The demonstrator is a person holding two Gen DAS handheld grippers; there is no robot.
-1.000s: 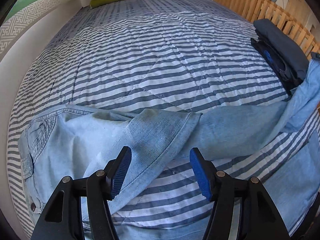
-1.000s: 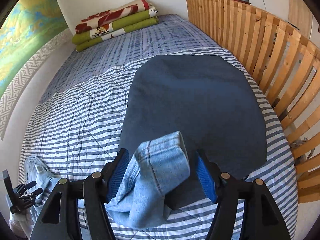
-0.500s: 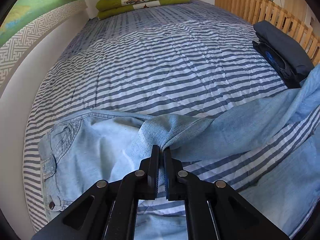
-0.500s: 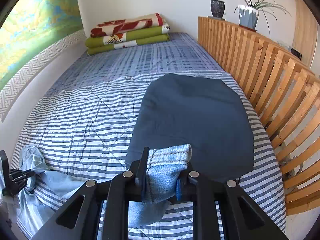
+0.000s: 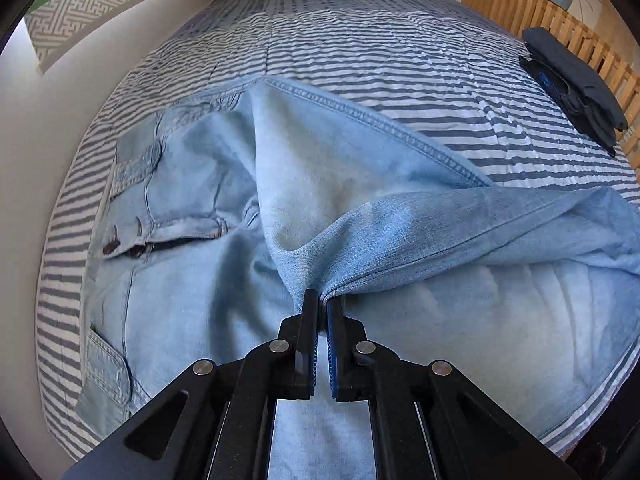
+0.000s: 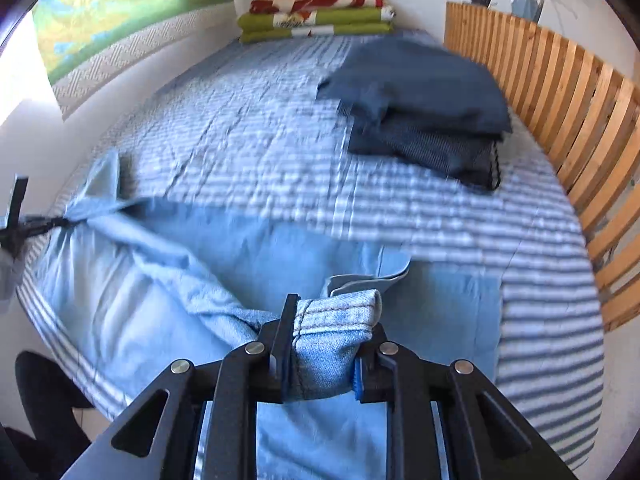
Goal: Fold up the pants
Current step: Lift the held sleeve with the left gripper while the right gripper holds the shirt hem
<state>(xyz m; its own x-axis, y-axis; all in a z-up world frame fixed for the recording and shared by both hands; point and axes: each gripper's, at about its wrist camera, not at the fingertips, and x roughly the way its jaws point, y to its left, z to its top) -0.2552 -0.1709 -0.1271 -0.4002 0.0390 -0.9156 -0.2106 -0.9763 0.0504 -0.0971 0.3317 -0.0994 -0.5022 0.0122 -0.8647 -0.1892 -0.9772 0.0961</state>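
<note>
On the striped bed [image 5: 400, 48], the left gripper [image 5: 323, 300] pinches the light jeans [image 5: 340, 184] near the crotch and the right gripper [image 6: 326, 344] clamps a bunched hem; one leg is half folded, later folds remain

I record pale blue denim pants [image 5: 328, 184] on a blue-and-white striped bedspread [image 5: 360, 52]. Far off, green and red-patterned blankets [image 6: 316, 16]; right, navy folded clothes [image 6: 420, 96]. My grippers' pads [image 6: 357, 380] are blue.
</note>
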